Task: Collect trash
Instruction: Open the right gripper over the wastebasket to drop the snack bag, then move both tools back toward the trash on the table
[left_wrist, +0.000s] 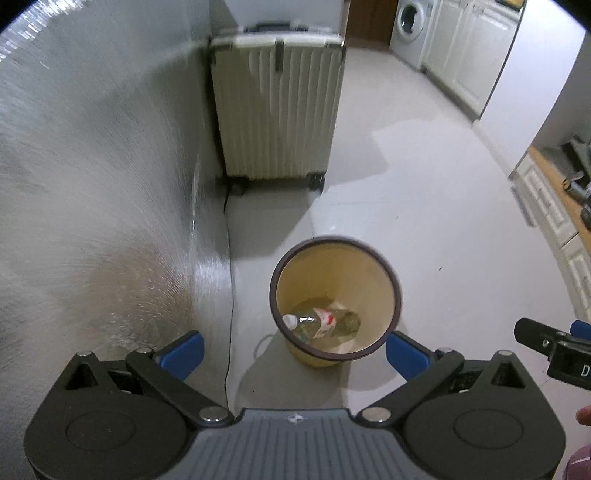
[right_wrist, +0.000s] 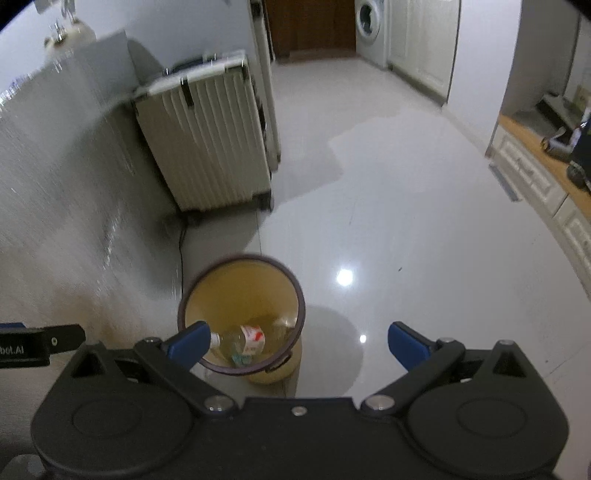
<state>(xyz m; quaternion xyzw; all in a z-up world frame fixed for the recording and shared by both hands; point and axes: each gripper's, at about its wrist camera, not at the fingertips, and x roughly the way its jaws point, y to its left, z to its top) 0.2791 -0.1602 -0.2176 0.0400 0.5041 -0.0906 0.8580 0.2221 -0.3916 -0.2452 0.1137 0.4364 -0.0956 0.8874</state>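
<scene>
Suitcase (left_wrist: 277, 107) behind bin (left_wrist: 369, 266) w/ bottle (left_wrist: 321, 321); both claws agape, empty.

A round yellow trash bin (left_wrist: 373, 273) with a dark brown rim stands upright on the pale floor, near the wall. Inside it, a clear plastic bottle (left_wrist: 325, 320) with a white cap and a red-and-white label lies on its side at the bottom.
</scene>
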